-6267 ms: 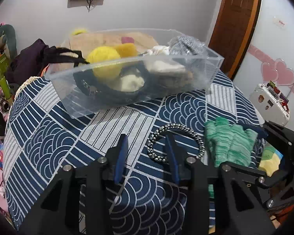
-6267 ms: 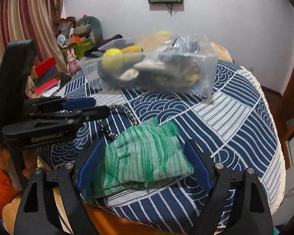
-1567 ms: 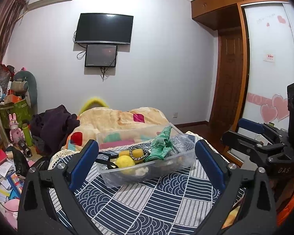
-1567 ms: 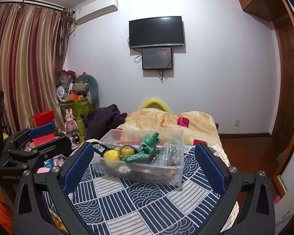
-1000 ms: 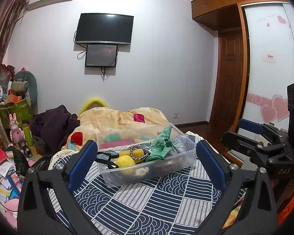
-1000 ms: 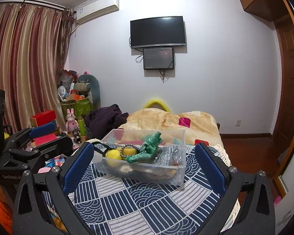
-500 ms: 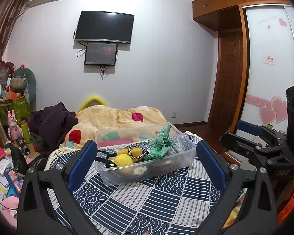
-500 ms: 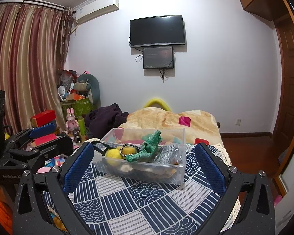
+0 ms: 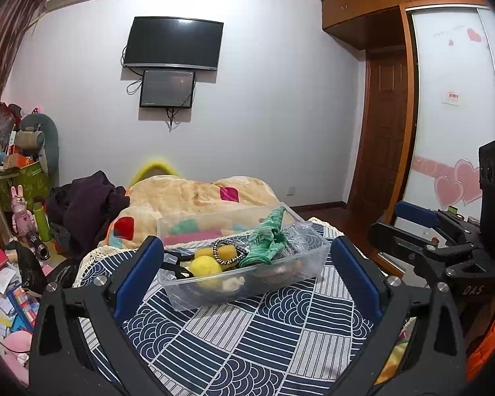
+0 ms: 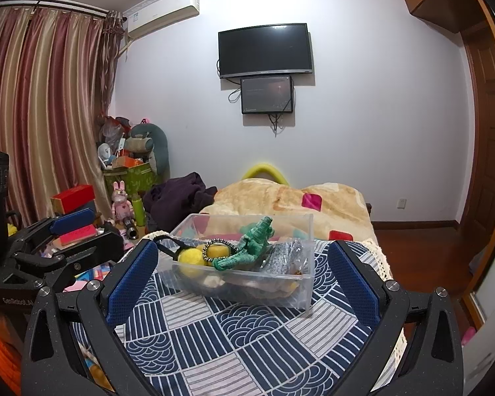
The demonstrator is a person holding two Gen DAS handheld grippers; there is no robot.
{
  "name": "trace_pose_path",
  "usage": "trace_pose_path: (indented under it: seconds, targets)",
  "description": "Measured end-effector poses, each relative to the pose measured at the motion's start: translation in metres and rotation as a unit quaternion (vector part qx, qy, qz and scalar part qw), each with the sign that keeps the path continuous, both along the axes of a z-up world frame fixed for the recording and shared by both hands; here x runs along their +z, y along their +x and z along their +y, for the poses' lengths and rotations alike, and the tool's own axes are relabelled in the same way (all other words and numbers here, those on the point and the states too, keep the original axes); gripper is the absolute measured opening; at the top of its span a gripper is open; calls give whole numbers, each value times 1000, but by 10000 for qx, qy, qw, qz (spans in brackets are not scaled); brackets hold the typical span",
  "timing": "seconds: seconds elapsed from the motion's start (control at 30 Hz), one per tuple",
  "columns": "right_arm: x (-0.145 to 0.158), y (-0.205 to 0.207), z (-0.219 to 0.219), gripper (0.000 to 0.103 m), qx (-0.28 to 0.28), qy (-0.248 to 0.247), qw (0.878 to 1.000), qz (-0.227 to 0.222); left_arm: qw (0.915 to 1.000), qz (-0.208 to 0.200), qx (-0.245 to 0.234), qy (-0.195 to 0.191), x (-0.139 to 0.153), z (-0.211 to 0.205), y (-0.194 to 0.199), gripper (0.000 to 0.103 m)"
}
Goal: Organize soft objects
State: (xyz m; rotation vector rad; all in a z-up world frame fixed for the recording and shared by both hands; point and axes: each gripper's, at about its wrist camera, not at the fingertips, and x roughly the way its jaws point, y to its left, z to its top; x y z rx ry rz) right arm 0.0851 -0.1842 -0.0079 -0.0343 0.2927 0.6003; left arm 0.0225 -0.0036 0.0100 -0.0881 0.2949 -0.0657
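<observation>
A clear plastic bin (image 9: 280,283) (image 10: 290,293) stands on the blue patterned tablecloth (image 9: 247,340) (image 10: 247,336). In it lie a green knitted glove (image 9: 267,241) (image 10: 250,247), a black-and-white braided band (image 9: 227,254) (image 10: 219,249), yellow soft balls (image 9: 204,265) (image 10: 189,259) and other soft items. My left gripper (image 9: 247,277) is wide open and empty, held back from the bin. My right gripper (image 10: 244,280) is wide open and empty, also back from the bin. Each gripper shows at the edge of the other's view.
A bed with a beige blanket (image 9: 198,198) (image 10: 280,201) lies behind the table. Dark clothes (image 9: 82,204), toys and boxes (image 10: 125,178) crowd the left. A TV (image 10: 265,49) hangs on the wall; a wooden door (image 9: 382,125) is at right.
Over six seconds the glove and the braided band went from the tablecloth into the bin and both grippers drew back. In the last second the views barely shift.
</observation>
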Motion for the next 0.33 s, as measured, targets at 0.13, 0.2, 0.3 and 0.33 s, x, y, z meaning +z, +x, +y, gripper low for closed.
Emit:
trace_pose_path:
  seconds: [0.13, 0.2, 0.3, 0.33]
  targets:
    - [-1, 0, 1, 103, 2, -4, 10000, 28, 10000, -2, -1, 15, 0, -1, 0, 102]
    - [-1, 1, 2, 103, 1, -8, 10000, 44, 10000, 9, -13, 19, -1, -2, 0, 102]
    - [-3, 4, 1, 103, -2, -11, 10000, 85, 10000, 25, 7, 35, -1, -2, 0, 102]
    - [-3, 5, 1, 103, -2, -10, 10000, 97, 10000, 39, 10, 26, -2, -2, 1, 102]
